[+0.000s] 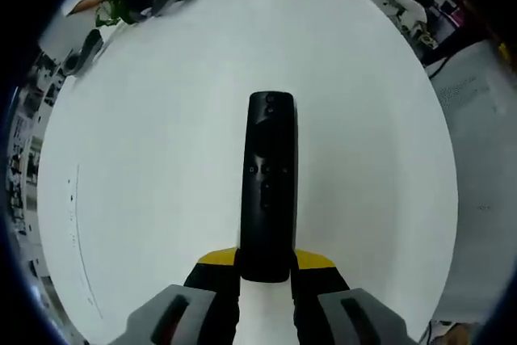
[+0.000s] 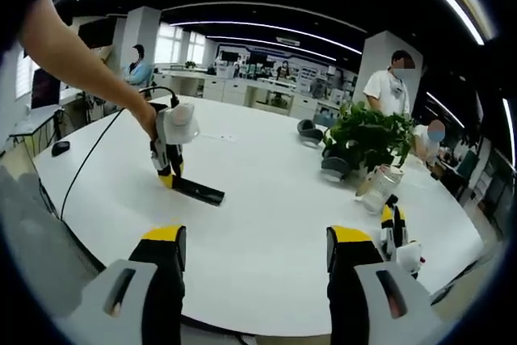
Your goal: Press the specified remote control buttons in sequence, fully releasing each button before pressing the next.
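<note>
A long black remote (image 1: 271, 183) lies on the white table (image 1: 145, 159), pointing away from me, its near end clamped between the yellow-tipped fingers (image 1: 216, 258) of my left gripper (image 1: 265, 268). Small buttons show along its top face. In the right gripper view, the left gripper (image 2: 170, 177) is held by a person's hand at the left of the table (image 2: 266, 208), shut on one end of the remote (image 2: 200, 191), which rests flat. My right gripper (image 2: 257, 248) hangs over the table's near edge, open, with nothing between its jaws.
A potted plant (image 2: 367, 139) stands at the table's far right, with a clear cup (image 2: 376, 187) and grey headphones (image 2: 309, 129) near it. A yellow-and-black device (image 2: 396, 236) lies at the right edge. A cable (image 2: 89, 159) trails from the left gripper. People stand beyond.
</note>
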Available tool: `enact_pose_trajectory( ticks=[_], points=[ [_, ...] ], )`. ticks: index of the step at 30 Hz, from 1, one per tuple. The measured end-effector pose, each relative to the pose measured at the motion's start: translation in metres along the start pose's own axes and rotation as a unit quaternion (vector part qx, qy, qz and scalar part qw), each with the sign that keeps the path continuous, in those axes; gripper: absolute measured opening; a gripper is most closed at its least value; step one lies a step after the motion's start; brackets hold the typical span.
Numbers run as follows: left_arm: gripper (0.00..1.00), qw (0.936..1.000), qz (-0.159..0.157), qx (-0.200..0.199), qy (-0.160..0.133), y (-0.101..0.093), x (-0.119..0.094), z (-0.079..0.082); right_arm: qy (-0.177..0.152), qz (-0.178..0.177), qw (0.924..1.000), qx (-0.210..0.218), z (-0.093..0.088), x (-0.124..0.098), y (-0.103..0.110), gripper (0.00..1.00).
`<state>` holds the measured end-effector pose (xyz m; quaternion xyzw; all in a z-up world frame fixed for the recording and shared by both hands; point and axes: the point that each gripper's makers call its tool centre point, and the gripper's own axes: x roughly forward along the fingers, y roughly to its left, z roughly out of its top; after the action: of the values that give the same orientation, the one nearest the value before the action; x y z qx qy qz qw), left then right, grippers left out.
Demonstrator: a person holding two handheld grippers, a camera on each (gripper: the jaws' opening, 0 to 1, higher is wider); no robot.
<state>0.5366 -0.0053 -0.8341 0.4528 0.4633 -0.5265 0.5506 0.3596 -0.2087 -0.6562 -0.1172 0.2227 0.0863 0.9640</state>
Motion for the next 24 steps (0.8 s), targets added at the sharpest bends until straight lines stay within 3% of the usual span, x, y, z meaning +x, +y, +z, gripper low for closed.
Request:
enact_pose_trajectory(
  ticks=[15,24],
  points=[
    [0.23,0.9999,0.003,0.004,0.010,-0.032,-0.001,-0.001,-0.004,0.000,1.0000,-0.001,0.001,-0.002,0.000,0.71],
    [0.23,1.0000,0.003,-0.005,-0.001,-0.052,-0.001,-0.001,-0.009,0.005,0.9999,0.000,0.003,-0.002,0.001,0.70]
  ],
)
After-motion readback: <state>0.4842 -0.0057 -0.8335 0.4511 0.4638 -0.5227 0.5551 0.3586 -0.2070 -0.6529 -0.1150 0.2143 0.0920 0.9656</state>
